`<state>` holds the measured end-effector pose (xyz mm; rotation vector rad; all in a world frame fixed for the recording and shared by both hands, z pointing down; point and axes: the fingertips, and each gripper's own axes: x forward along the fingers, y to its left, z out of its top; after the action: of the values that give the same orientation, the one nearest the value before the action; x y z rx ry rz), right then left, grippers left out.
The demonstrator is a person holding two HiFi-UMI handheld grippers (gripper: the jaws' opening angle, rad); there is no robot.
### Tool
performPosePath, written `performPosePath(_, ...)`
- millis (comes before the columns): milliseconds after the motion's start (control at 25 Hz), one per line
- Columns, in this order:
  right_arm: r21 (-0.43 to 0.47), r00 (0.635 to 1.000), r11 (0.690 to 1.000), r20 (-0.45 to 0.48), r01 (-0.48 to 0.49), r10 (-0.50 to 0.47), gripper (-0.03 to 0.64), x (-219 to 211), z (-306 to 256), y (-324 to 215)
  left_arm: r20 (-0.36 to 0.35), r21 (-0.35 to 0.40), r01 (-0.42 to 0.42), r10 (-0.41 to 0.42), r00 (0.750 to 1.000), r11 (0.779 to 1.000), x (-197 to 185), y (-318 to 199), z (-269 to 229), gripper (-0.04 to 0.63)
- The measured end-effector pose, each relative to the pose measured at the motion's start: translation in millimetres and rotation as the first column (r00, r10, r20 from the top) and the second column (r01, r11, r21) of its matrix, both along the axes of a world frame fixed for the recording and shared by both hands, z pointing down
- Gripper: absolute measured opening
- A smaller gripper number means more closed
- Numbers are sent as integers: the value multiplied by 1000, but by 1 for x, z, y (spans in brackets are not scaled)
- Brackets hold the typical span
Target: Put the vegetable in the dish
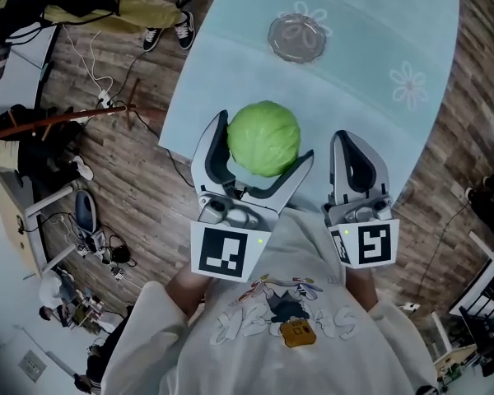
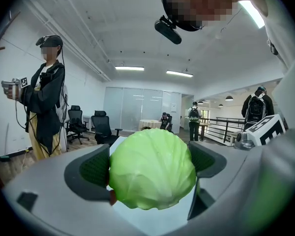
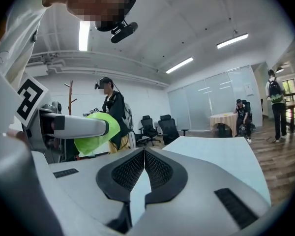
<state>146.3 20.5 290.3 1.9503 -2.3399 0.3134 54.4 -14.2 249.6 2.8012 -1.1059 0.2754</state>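
Cabbage (image 1: 264, 138): pale yellow-green, with faint lighter veins.

Table (image 1: 230, 72): pale mint-blue, plain apart from white flower outlines (image 1: 408, 83). One lies at 2 o'clock from the cabbage, and another shows through the dish.

Dish (image 1: 296, 38), at 12 o'clock from the cabbage: clear greyish glass.

Left gripper (image 1: 266, 135): light grey shell, black fine-textured pads (image 2: 96, 168), black-and-white square marker on its cube (image 1: 228, 252).

Right gripper (image 1: 350, 142): same colours and marker pattern.

Floor (image 1: 140, 163), at 9 o'clock: brown wood planks.

Shirt (image 1: 230, 352), at 6 o'clock: white, with a dark blue cartoon print and an orange patch.
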Motion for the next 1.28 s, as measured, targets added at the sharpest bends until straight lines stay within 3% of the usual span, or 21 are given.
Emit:
performPosePath(520,12,1000,1000,-10,-11,11,23,1,8,-23,-3,-13,-9,9,1000,1000,13,-27,19,511)
performPosePath(1280,-57,996,994,-11,-93,92,23,16,58,-77,11,-34,-64,65,998,997,31,-84,75,511)
